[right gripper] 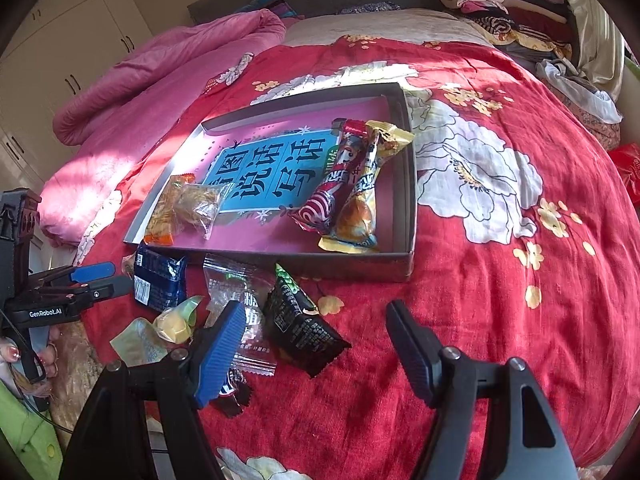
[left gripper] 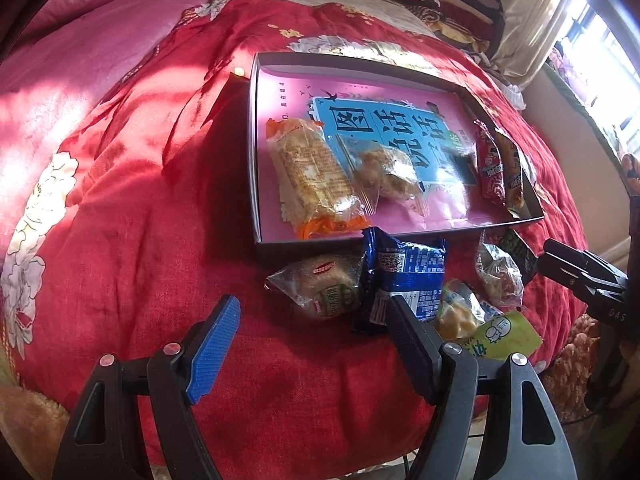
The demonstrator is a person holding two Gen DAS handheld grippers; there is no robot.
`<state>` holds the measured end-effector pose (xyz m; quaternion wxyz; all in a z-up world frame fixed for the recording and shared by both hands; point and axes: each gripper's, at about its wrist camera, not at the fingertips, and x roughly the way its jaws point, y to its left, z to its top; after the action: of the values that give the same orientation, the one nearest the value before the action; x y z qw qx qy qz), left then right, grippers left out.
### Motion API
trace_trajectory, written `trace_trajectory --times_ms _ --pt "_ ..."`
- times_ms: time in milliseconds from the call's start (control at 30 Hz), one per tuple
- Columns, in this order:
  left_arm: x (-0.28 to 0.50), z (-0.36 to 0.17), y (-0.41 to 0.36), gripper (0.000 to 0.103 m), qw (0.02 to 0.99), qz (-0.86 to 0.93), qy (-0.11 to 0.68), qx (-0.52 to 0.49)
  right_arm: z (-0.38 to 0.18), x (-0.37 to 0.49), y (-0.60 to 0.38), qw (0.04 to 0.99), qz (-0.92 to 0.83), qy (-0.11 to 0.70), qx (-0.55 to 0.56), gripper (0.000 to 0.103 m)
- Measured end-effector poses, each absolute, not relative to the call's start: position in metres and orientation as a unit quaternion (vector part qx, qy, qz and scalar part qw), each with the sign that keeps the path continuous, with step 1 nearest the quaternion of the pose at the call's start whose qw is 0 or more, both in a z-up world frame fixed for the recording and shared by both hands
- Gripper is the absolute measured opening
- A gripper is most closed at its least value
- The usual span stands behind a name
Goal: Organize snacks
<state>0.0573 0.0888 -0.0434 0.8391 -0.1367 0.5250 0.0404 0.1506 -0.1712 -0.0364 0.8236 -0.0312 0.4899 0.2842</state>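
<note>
A shallow grey box [left gripper: 256,152] [right gripper: 412,184] with a pink and blue printed bottom lies on the red quilt. It holds an orange-ended cracker pack [left gripper: 310,178] [right gripper: 166,216], a clear pastry bag [left gripper: 388,174] [right gripper: 200,204], and a red stick pack [right gripper: 340,176] [left gripper: 490,168] beside a yellow one [right gripper: 360,200]. Loose snacks lie before the box: a clear bun pack [left gripper: 324,284], a blue pack [left gripper: 408,272] [right gripper: 158,280], a black pack [right gripper: 300,324], a green-yellow pack [left gripper: 480,324] [right gripper: 160,332]. My left gripper [left gripper: 312,320] is open just short of the bun and blue packs. My right gripper [right gripper: 316,320] is open over the black pack.
A rolled pink duvet [right gripper: 160,64] lies at the back left of the bed. Folded clothes [right gripper: 512,4] are stacked at the back right. White wardrobe doors [right gripper: 60,40] stand at the left. A window [left gripper: 600,60] is at the right.
</note>
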Motion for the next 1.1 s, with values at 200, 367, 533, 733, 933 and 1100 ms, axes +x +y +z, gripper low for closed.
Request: trace_trajectory --times_ms 200,367,533,733,933,1100 --pt "0.056 -0.051 0.105 0.077 0.833 0.049 0.525 -0.167 -0.036 0.156 -0.173 0.826 0.280 0.488 -0.022 0.072" --pt "0.061 -0.059 0.107 0.076 0.829 0.044 0.527 -0.182 -0.041 0.161 -0.174 0.823 0.276 0.496 -0.015 0.072" --pt "0.065 -0.066 0.108 0.077 0.825 0.042 0.529 -0.195 -0.045 0.161 -0.171 0.821 0.273 0.502 -0.021 0.072" --pt "0.069 -0.071 0.105 0.077 0.824 0.043 0.531 -0.191 -0.050 0.161 -0.167 0.818 0.272 0.505 -0.038 0.072" --pt "0.071 -0.073 0.104 0.074 0.825 0.045 0.528 -0.193 -0.054 0.159 -0.161 0.816 0.273 0.505 -0.063 0.070" --pt "0.073 -0.073 0.102 0.067 0.829 0.046 0.522 -0.195 -0.057 0.157 -0.154 0.809 0.295 0.504 -0.074 0.059"
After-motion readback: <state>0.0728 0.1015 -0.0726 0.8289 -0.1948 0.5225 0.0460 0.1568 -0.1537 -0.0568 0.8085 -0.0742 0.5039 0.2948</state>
